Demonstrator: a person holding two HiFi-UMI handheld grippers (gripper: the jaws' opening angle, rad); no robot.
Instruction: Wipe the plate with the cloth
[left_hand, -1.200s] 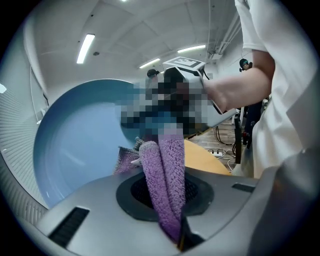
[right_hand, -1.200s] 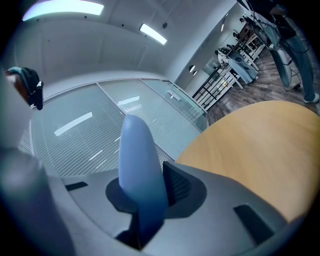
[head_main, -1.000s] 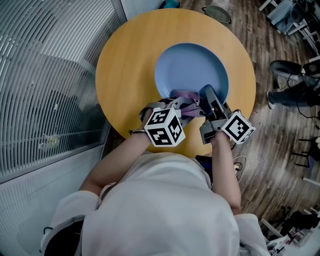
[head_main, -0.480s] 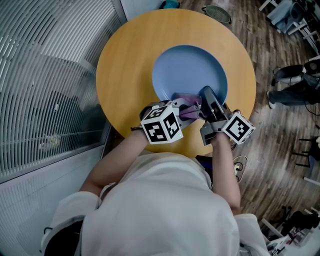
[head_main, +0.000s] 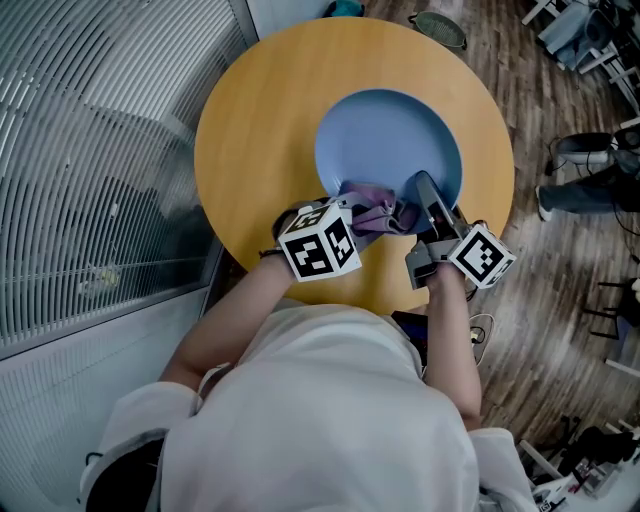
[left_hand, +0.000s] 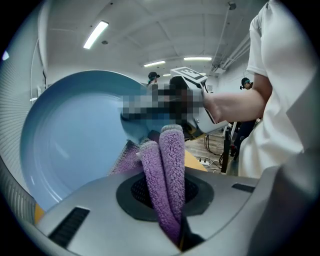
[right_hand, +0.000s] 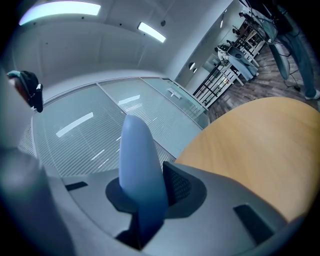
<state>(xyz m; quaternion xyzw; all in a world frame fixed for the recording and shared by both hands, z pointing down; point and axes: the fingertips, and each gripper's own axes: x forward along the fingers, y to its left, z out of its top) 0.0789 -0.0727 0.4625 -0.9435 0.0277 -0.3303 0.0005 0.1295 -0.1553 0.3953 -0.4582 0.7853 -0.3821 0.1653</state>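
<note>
A: Head view, go.
B: Plate (head_main: 390, 130) on the round table (head_main: 260, 130), right of centre. Cloth (head_main: 362, 197) is bunched on the plate's near rim. Left gripper (head_main: 383, 215) is in the cloth. Right gripper (head_main: 420, 192) is just beside it, on the same rim.
A: Left gripper view?
B: Jaws clenched on the cloth, a purple fold sticking straight out between them. The cloth's far end touches the plate's face, which fills the left half. Right gripper sits beyond it.
A: Right gripper view?
B: Jaws grasping the plate's rim, seen edge-on, pads pressed on both sides. Table to the right, glass wall (right_hand: 100, 125) behind.
A: Near rim lifted or flat?
B: Can't tell.
</note>
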